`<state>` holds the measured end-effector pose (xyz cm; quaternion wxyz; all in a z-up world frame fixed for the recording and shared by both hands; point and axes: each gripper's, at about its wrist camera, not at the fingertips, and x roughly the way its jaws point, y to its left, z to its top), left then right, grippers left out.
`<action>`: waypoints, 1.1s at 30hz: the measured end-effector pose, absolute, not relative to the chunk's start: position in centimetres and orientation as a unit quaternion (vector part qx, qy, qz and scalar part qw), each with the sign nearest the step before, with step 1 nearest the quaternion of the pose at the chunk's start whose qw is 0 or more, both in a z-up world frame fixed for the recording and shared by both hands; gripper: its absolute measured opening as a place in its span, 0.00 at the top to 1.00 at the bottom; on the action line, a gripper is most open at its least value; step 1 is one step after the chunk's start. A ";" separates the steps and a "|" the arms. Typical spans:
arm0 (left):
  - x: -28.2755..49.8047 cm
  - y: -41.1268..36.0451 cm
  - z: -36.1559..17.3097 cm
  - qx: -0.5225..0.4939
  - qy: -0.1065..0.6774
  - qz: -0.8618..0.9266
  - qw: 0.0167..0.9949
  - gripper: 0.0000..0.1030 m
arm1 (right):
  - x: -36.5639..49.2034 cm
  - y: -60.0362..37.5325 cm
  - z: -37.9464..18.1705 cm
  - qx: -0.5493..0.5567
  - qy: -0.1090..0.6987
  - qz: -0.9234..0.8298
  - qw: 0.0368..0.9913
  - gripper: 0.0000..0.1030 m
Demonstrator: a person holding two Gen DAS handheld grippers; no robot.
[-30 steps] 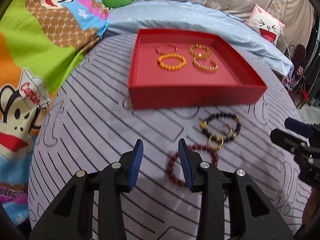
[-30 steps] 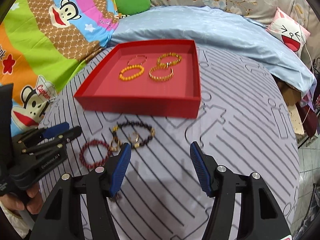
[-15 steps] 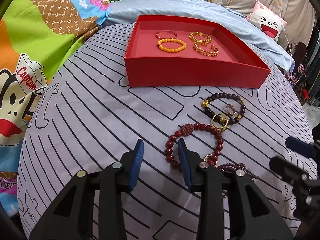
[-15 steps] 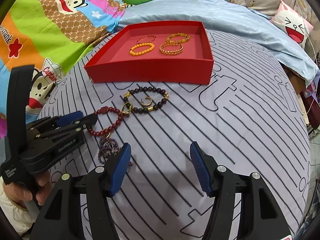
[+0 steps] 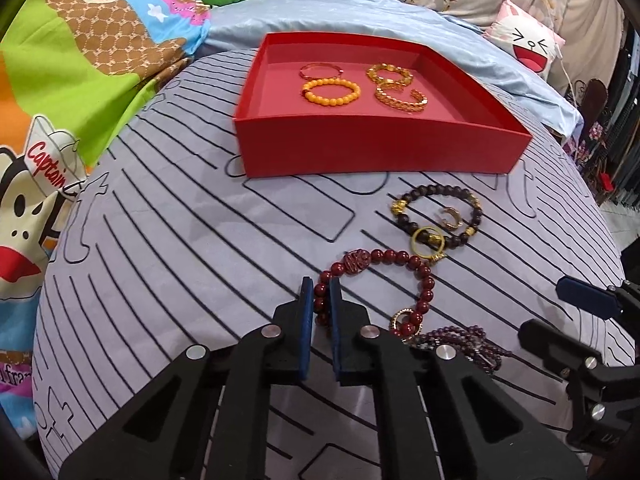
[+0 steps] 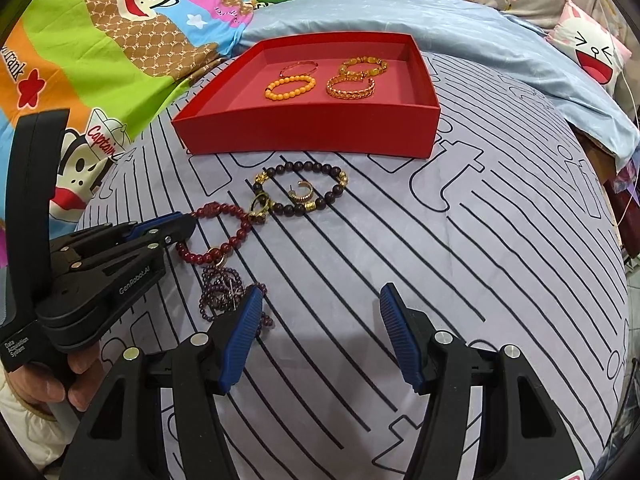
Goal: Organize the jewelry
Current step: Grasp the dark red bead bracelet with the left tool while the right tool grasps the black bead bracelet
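My left gripper (image 5: 319, 296) is shut on the left side of a dark red bead bracelet (image 5: 404, 260), which lies on the striped cloth; it also shows in the right wrist view (image 6: 236, 232). A dark bead bracelet (image 5: 436, 196) with gold charms lies just behind it, with a gold ring (image 5: 428, 240) and a gold ear cuff (image 5: 452, 218) by it. A purple bead strand (image 5: 464, 340) lies bunched near the right. The red tray (image 5: 376, 148) holds several gold and orange bracelets. My right gripper (image 6: 320, 320) is open and empty, hovering right of the purple strand (image 6: 224, 296).
The striped grey cloth (image 5: 180, 248) covers a rounded surface that drops off on all sides. A cartoon monkey blanket (image 5: 60, 92) lies to the left, a light blue sheet (image 6: 440, 28) behind the tray, and a white cat pillow (image 5: 528, 44) at the far right.
My left gripper has moved right onto the red bracelet and closed its jaws on the beads. The right gripper has stayed open and drawn slightly closer to the jewelry.
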<state>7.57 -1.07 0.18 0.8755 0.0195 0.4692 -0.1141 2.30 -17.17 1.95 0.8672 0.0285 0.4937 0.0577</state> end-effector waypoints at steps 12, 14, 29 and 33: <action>7.3 -0.3 0.1 0.027 0.465 -0.106 0.879 0.93 | 6.4 -17.5 2.3 0.034 0.479 0.048 0.876 0.52; 7.3 -0.3 0.1 0.028 0.463 -0.106 0.879 0.93 | 7.4 -17.6 2.3 0.038 0.478 0.045 0.876 0.56; 7.9 -0.6 0.0 0.029 0.456 -0.110 0.883 0.92 | 10.6 -17.6 0.5 0.043 0.489 0.034 0.870 0.78; 8.1 -0.6 0.0 0.026 0.456 -0.111 0.883 0.92 | 10.9 -17.3 0.6 0.049 0.491 0.037 0.869 0.80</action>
